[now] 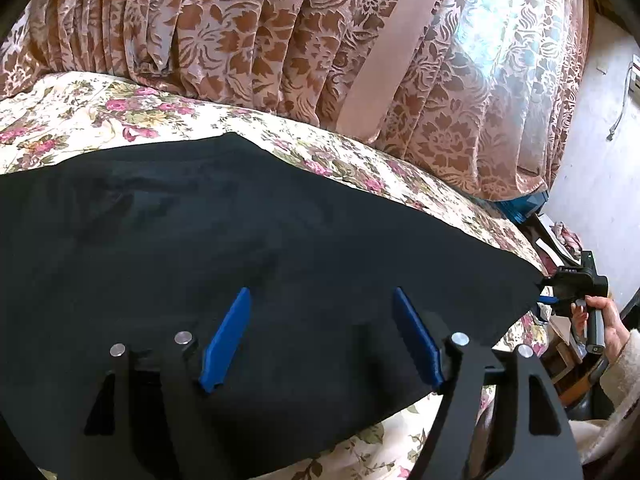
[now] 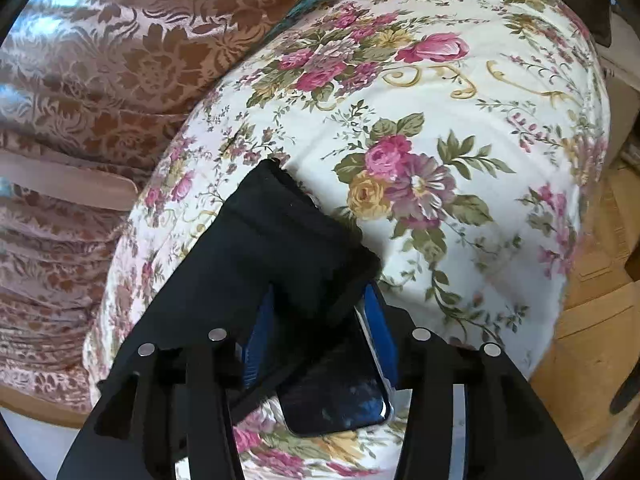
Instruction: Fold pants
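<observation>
Pants [image 1: 248, 248], black and spread broad, lie on a flowered bedspread [image 1: 100, 108], which serves as the landmark for everything else. Left tongs [image 1: 322, 336] tilt down over the bedspread with their blue fingers [image 1: 226, 340] standing wide apart above the dark cloth, released and gripping nothing. At the pants' far right corner, off the bedspread's edge, a person's hand [image 1: 600, 328] in a pale fuzzy sleeve grips the handle of the right tongs [image 2: 320, 320]. Their own camera looks steeply down on the bedspread: a narrow black end of the pants [image 2: 280, 240] runs between the blue fingers [image 2: 380, 328], which stand partly apart; whether they press the cloth cannot be told. Only this view shows a dark phone [image 2: 340, 392] lying on the bedspread beneath those tongs. Only the left view shows the brown patterned curtain [image 1: 280, 40] hanging behind the bedspread at full width.
</observation>
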The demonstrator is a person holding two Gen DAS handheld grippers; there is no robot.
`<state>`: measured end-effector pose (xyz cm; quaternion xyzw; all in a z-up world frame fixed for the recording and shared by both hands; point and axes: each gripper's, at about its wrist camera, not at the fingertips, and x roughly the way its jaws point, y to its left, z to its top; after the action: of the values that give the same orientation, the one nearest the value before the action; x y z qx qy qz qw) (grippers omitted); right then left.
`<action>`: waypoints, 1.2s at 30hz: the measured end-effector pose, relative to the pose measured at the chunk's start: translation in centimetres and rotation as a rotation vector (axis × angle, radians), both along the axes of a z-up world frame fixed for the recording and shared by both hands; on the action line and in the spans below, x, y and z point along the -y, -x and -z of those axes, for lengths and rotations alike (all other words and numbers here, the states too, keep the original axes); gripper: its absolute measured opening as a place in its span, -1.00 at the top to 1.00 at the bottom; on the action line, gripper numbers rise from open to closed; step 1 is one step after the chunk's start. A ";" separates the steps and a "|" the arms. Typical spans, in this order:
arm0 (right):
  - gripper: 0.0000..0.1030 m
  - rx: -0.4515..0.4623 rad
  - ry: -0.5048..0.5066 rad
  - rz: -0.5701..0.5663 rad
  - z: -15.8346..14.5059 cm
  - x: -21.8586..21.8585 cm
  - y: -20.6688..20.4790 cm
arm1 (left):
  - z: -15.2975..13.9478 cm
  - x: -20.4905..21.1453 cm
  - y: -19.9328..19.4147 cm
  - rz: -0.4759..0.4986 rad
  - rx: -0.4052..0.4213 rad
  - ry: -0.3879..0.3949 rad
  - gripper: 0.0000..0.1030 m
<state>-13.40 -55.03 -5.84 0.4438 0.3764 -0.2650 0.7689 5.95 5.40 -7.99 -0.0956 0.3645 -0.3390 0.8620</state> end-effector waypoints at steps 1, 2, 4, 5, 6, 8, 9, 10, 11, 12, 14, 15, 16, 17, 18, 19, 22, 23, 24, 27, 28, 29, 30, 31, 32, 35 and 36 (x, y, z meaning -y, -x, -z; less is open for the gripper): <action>0.11 0.005 -0.005 0.003 0.2 0.2 -0.1 | -0.1 0.0 0.0 -0.001 0.002 0.000 -0.47; 0.08 0.013 -0.017 0.010 0.4 0.4 -0.1 | -0.2 0.0 0.0 -0.002 0.004 0.001 -0.51; 0.05 0.049 -0.056 0.035 1.1 1.0 0.1 | -0.3 -0.2 0.0 -0.011 0.009 0.005 -0.53; 0.05 0.068 -0.074 0.047 1.4 1.2 0.2 | -0.4 -0.4 -0.1 -0.020 0.010 0.009 -0.54; 0.05 0.083 -0.089 0.057 1.6 1.4 0.2 | -0.4 -0.6 -0.1 -0.029 0.009 0.012 -0.55; 0.05 0.099 -0.101 0.066 1.8 1.4 0.2 | -0.5 -1.2 -0.3 -0.058 0.007 0.021 -0.58; 0.05 0.107 -0.105 0.070 1.8 1.4 0.3 | -0.5 -1.5 -0.3 -0.074 0.002 0.023 -0.58; 0.05 0.122 -0.111 0.077 1.7 1.4 0.5 | -0.6 -1.8 -0.3 -0.086 0.002 0.026 -0.59; 0.05 0.147 -0.120 0.083 1.5 1.3 0.8 | -0.6 -2.1 -0.4 -0.097 0.003 0.027 -0.59; 0.00 0.158 -0.119 0.085 1.4 1.4 1.0 | -0.6 -2.5 -0.5 -0.114 0.004 0.033 -0.60; -0.18 0.184 -0.107 0.095 1.0 1.4 1.4 | -0.5 -3.0 -0.5 -0.131 0.001 0.039 -0.60; -0.24 0.191 -0.106 0.095 1.0 1.5 1.3 | -0.3 -3.3 -0.8 -0.144 -0.004 0.039 -0.60; -0.24 0.193 -0.104 0.095 0.9 1.7 1.2 | -0.1 -3.4 -0.9 -0.152 -0.011 0.037 -0.61; -0.24 0.191 -0.103 0.094 1.0 1.8 1.1 | 0.1 -3.5 -1.1 -0.159 -0.019 0.036 -0.61; -0.24 0.179 -0.096 0.088 0.9 1.8 0.8 | 0.2 -3.5 -1.1 -0.161 -0.020 0.036 -0.61; -0.24 0.169 -0.089 0.082 1.0 1.9 0.5 | 0.2 -3.5 -1.1 -0.162 -0.018 0.034 -0.61; -0.01 0.133 -0.064 0.080 1.0 1.8 -0.1 | 0.2 -3.5 -1.2 -0.155 -0.013 0.020 -0.65; 0.13 0.130 -0.056 0.077 1.1 1.8 -0.1 | 0.2 -3.5 -1.2 -0.153 -0.009 0.015 -0.66; 0.26 0.124 -0.045 0.069 1.0 1.8 -0.2 | 0.1 -3.5 -1.2 -0.153 -0.007 0.012 -0.67; 0.49 0.129 -0.009 0.043 0.3 1.4 -0.4 | -0.1 -3.9 -1.2 -0.172 -0.002 0.018 -0.70; 0.55 0.133 0.000 0.037 -0.1 1.3 -0.4 | -0.3 -3.9 -1.1 -0.181 0.000 0.021 -0.74; 0.57 0.132 0.018 0.031 -0.6 1.0 -0.5 | -0.4 -4.3 -1.1 -0.201 0.003 0.026 -0.75; 0.58 0.135 0.026 0.029 -1.0 0.8 -0.6 | -0.4 -4.5 -1.1 -0.216 0.004 0.031 -0.75; 0.60 0.143 0.035 0.026 -1.5 0.5 -0.6 | -0.3 -4.8 -1.2 -0.230 0.002 0.035 -0.75; 0.62 0.153 0.052 0.023 -2.3 0.1 -0.8 | -0.2 -5.0 -1.2 -0.240 -0.003 0.038 -0.75; 0.63 0.178 0.104 0.004 -4.6 -1.2 -1.2 | 0.3 -5.4 -1.3 -0.265 -0.015 0.039 -0.75; 0.64 0.184 0.121 -0.004 -5.3 -1.7 -1.4 | 0.3 -5.3 -1.2 -0.268 -0.008 0.034 -0.75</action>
<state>-12.03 -53.37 -0.55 0.4185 0.2883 -0.2436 0.8261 7.13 10.74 -8.26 -0.1596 0.3461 -0.2267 0.8963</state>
